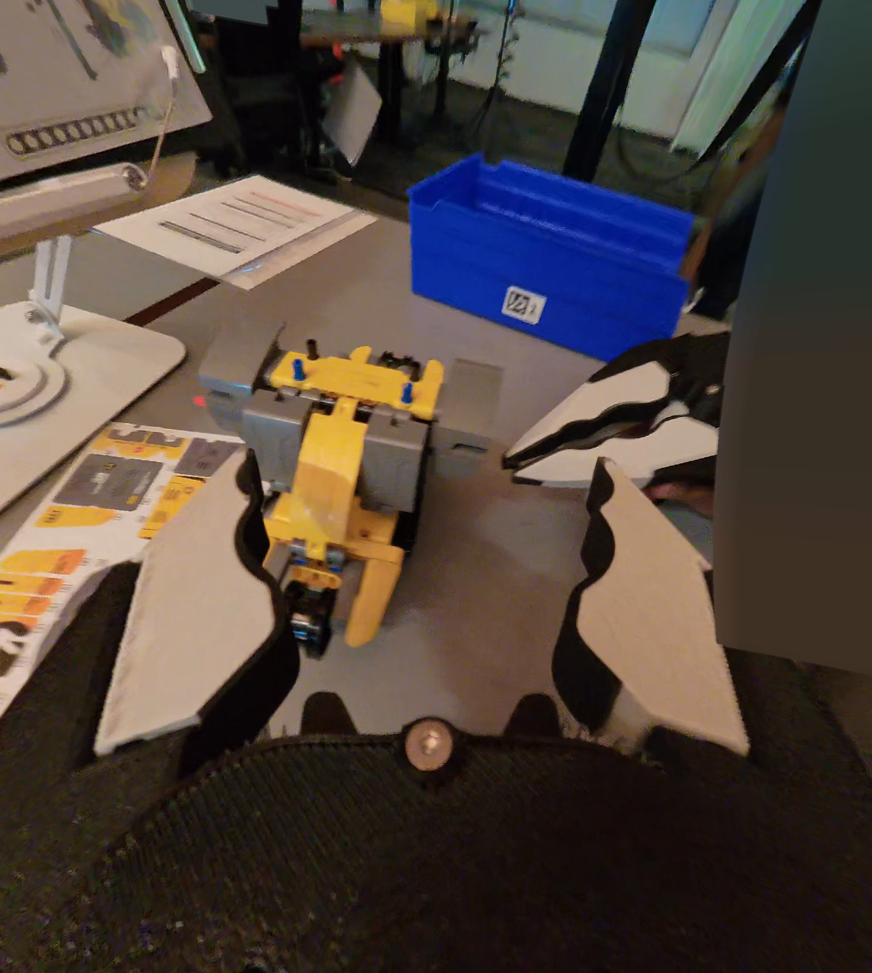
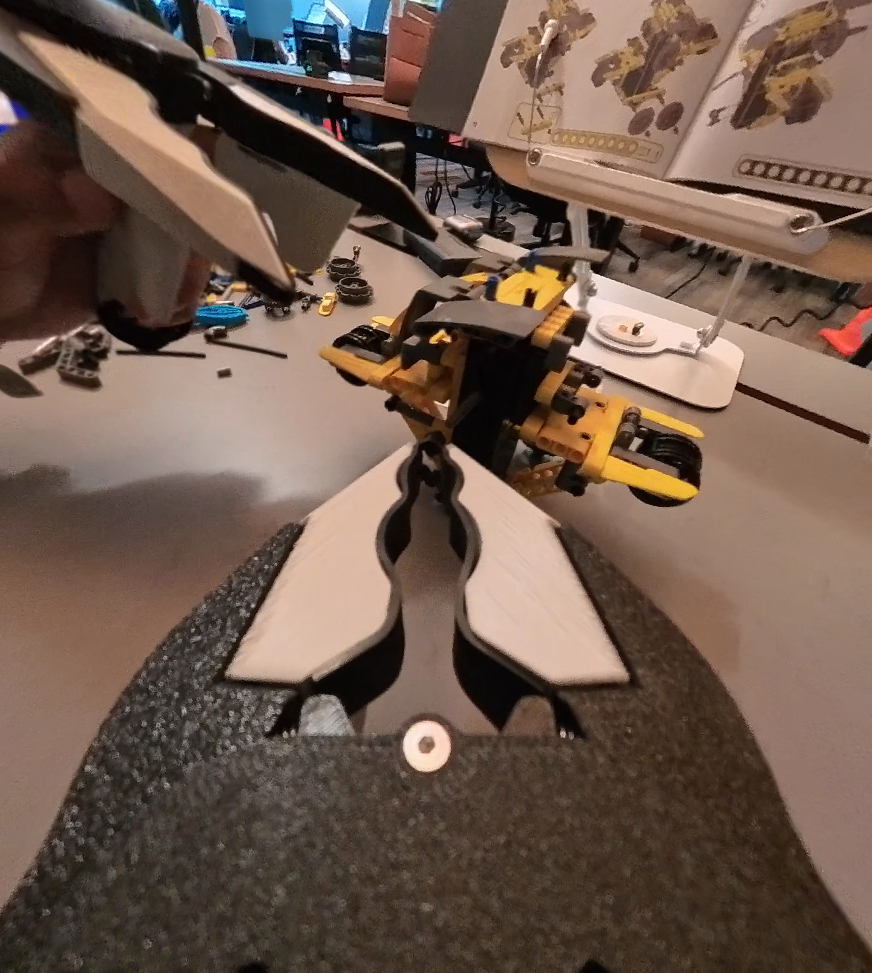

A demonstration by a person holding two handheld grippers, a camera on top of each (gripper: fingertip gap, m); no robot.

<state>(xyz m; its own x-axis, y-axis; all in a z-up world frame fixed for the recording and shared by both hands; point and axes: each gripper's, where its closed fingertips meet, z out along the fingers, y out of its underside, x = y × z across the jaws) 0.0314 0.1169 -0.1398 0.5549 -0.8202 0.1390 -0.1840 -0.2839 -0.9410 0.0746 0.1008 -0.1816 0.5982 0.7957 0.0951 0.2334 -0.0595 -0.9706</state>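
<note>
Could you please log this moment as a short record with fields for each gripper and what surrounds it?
left gripper: open, fingers either side of the model
right gripper: shut on a small black part at the model's edge
table: grey, loose parts scattered
blue bin: behind model
booklet: open on stand
sticker sheet: left of model

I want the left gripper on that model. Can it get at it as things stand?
Probably yes: the left gripper is open, the yellow model sits between its fingers, and nothing blocks it.
</note>
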